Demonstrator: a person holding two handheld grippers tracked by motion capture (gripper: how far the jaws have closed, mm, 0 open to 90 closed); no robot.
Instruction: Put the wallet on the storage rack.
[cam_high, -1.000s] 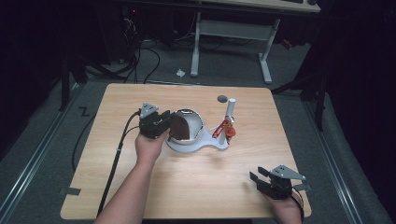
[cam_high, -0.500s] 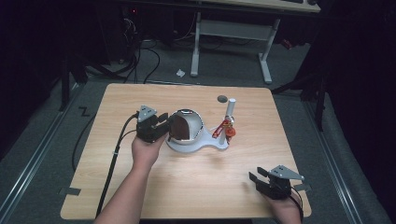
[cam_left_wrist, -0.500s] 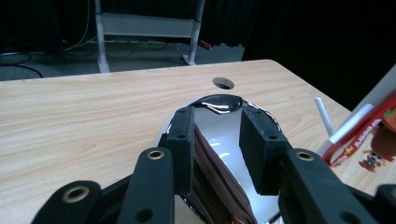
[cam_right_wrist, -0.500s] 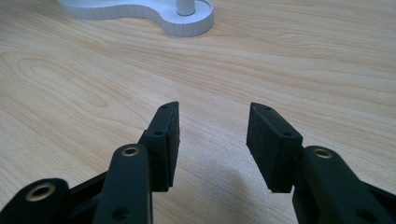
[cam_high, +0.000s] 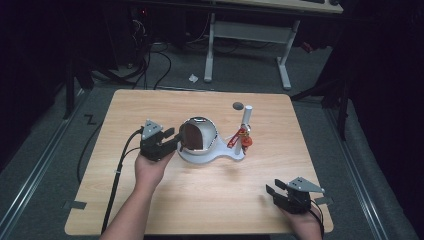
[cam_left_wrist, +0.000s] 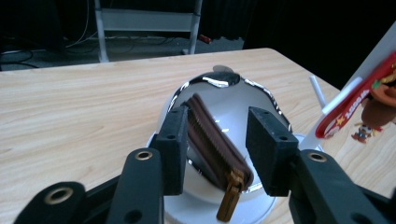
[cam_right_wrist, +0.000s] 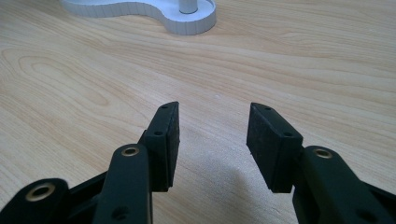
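Left gripper view shows the brown pouch (cam_left_wrist: 215, 154) between the spread left tongs (cam_left_wrist: 219, 149), touching one pad.

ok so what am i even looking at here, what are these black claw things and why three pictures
A person holds black two-jaw tongs in each hand; no robot arm. One picture is from a fixed camera above the light wooden table; the other two are from cameras riding on each tongs. On the table stands a white stand with a shiny dome-shaped bowl and a white post carrying a red keychain. A brown zipped leather pouch leans in the bowl. The left tongs straddle the pouch, jaws open, not gripping. The right tongs are open, holding nothing.
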